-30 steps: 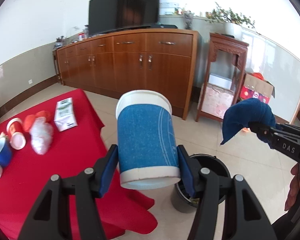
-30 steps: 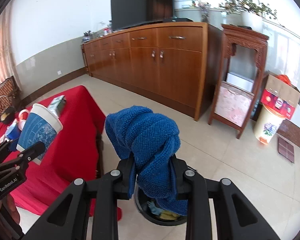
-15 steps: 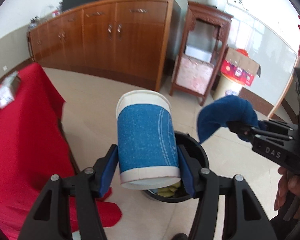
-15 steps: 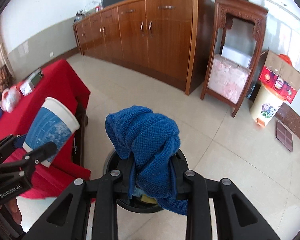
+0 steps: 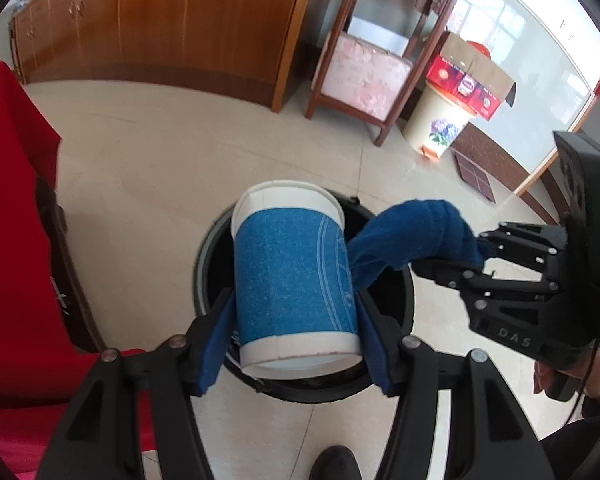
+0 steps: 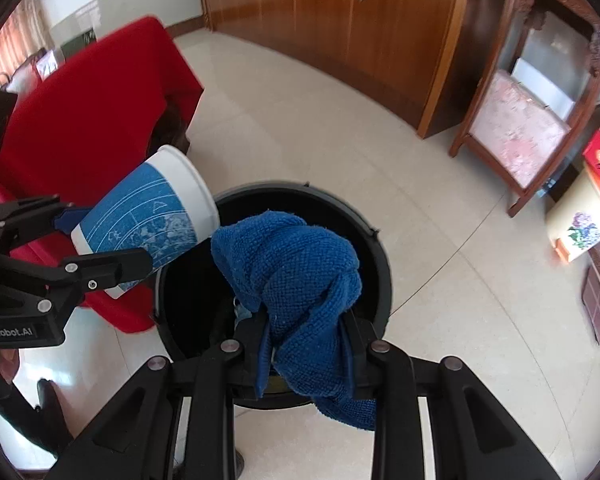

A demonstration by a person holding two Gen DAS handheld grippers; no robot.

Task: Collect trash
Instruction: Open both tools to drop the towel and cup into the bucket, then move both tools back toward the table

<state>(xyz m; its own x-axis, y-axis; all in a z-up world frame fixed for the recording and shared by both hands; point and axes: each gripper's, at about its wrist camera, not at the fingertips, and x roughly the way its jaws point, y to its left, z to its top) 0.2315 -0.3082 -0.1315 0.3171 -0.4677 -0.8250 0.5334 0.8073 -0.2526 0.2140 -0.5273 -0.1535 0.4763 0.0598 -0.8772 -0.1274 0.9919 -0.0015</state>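
My left gripper (image 5: pixel 296 320) is shut on a blue and white paper cup (image 5: pixel 294 276) and holds it above the mouth of a round black trash bin (image 5: pixel 206 256) on the floor. The cup (image 6: pixel 148 224) leans over the bin's left rim in the right wrist view. My right gripper (image 6: pixel 306 344) is shut on a bunched blue knitted cloth (image 6: pixel 300 292) and holds it over the bin (image 6: pixel 374 272). In the left wrist view the cloth (image 5: pixel 416 236) hangs just right of the cup, touching or nearly touching it.
A red-draped table (image 6: pixel 92 112) stands left of the bin. A wooden cabinet (image 5: pixel 172 20) and a carved wooden stand (image 5: pixel 376 52) line the far wall. A flowered white bin (image 5: pixel 436 128) with a cardboard box on it stands at the right. Beige tile floor surrounds the bin.
Both grippers have tilted downward and moved over the bin, which now fills the middle of both views. The cup and the cloth have come close together above its opening.
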